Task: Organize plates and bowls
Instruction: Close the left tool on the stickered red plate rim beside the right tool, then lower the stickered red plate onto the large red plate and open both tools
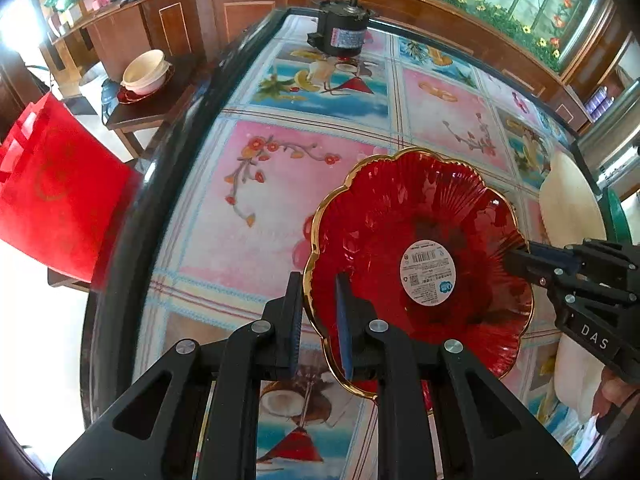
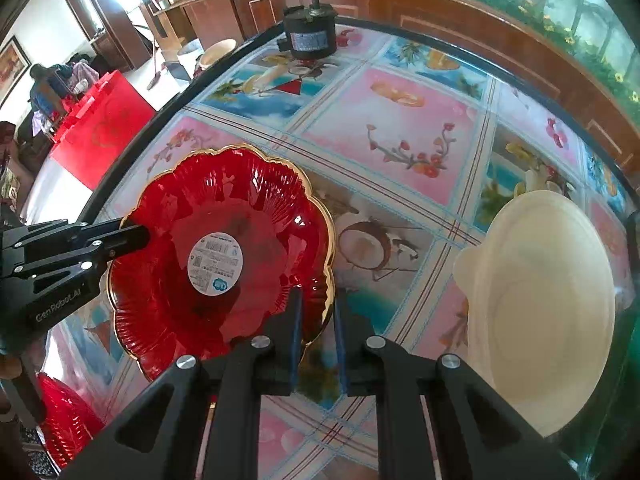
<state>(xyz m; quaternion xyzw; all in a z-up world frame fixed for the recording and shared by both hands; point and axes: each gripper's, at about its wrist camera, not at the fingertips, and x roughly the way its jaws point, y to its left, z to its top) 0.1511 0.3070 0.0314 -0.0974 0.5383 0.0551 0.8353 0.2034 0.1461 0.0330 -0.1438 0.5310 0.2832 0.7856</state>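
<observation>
I see the red plate (image 1: 420, 264) with the gold scalloped rim held above the table (image 1: 280, 208), tilted, with its round label facing both cameras. My left gripper (image 1: 320, 320) has the rim between its 2 fingers at the plate's 7 o'clock side; the pads are close on the rim, so I judge it is gripping the plate. My right gripper (image 2: 318, 332) stands across the opposite edge, at about 5 o'clock in its own view. There the rim sits in the gap, but a space shows beside the outer pad, so I cannot tell if it really clamps.

The cream bowl (image 2: 540, 312) lies on the table at 3 o'clock from the plate, near it. A second red plate (image 2: 64, 420) shows at 7 o'clock in the right view. A black motor (image 1: 340, 32) stands at the far edge, at 12 o'clock.

To do this step well, I think both hands must move together and level. If 1 side pulls faster, the glossy rim may slip.
</observation>
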